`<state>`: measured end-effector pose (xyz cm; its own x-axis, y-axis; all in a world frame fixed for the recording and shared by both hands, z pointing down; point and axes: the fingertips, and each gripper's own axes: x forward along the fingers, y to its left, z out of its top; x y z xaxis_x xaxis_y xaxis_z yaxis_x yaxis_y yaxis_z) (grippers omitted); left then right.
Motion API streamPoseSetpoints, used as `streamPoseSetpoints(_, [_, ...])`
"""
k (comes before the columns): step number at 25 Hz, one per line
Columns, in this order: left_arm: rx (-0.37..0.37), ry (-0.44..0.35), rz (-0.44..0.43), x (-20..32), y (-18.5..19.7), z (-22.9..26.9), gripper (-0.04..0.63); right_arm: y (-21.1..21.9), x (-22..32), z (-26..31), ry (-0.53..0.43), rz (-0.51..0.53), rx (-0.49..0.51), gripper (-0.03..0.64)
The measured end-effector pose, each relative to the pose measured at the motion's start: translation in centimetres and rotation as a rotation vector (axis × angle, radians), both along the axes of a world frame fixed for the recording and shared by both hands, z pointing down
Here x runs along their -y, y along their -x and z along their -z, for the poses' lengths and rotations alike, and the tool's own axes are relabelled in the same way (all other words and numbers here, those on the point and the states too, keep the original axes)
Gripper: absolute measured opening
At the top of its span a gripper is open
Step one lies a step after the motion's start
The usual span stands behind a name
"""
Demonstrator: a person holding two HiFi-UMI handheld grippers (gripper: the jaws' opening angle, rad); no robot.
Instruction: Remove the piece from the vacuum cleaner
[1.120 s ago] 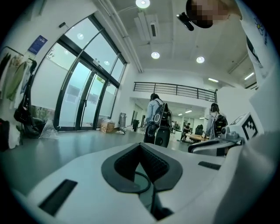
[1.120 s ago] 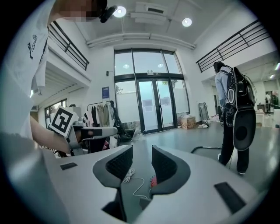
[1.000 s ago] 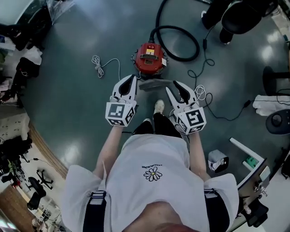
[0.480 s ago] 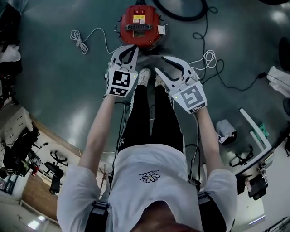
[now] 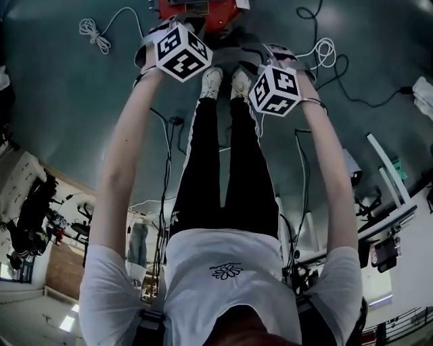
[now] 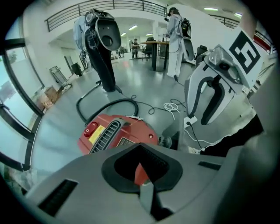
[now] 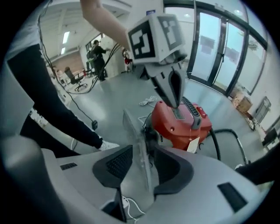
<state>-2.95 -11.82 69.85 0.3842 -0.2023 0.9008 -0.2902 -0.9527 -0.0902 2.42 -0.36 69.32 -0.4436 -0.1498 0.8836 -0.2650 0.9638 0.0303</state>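
Observation:
The red canister vacuum cleaner [image 5: 203,8] [image 6: 118,133] [image 7: 183,122] sits on the floor just past the person's shoes. A flat grey piece [image 7: 133,131] stands on edge at its near side. My right gripper [image 7: 139,144] is shut on that piece, with a dark pad on each face of it. My left gripper [image 6: 141,146] is shut with nothing in it. In the right gripper view the left gripper [image 7: 176,107] has its tips down on the vacuum's top, beside the vent. In the head view the marker cubes hide both sets of jaws.
A black hose [image 6: 103,105] [image 7: 227,133] loops from the vacuum across the floor. White cable coils [image 5: 95,30] [image 5: 325,51] lie on either side. The person's shoes [image 5: 212,81] stand close behind the vacuum. A tall black machine [image 6: 103,43] and people at desks are farther off.
The person has bent down and both grippers have gone forward and down to the vacuum. Their jaws were spread before; now the right is shut on the grey piece and the left is shut.

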Motion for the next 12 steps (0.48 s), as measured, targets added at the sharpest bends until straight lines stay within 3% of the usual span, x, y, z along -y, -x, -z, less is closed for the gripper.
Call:
streamPoseSetpoints(3, [0.076,0.043,-0.028,-0.8,0.1,-1.9,0.002,-0.9,-0.3,-3.2,0.009,0.057,-0.110,0.143])
streamPoseSetpoints(7, [0.196,0.089,-0.042,-1.0,0.7,-3.7,0.002,-1.6,-0.1,-5.6,0.031,0.043,-0.201,0.143])
streamPoseSetpoints(12, [0.234,0.094,-0.071,-1.1,1.4,-3.7,0.002,-1.0,-0.2,-8.1,0.059,0.071,-0.302,0.143])
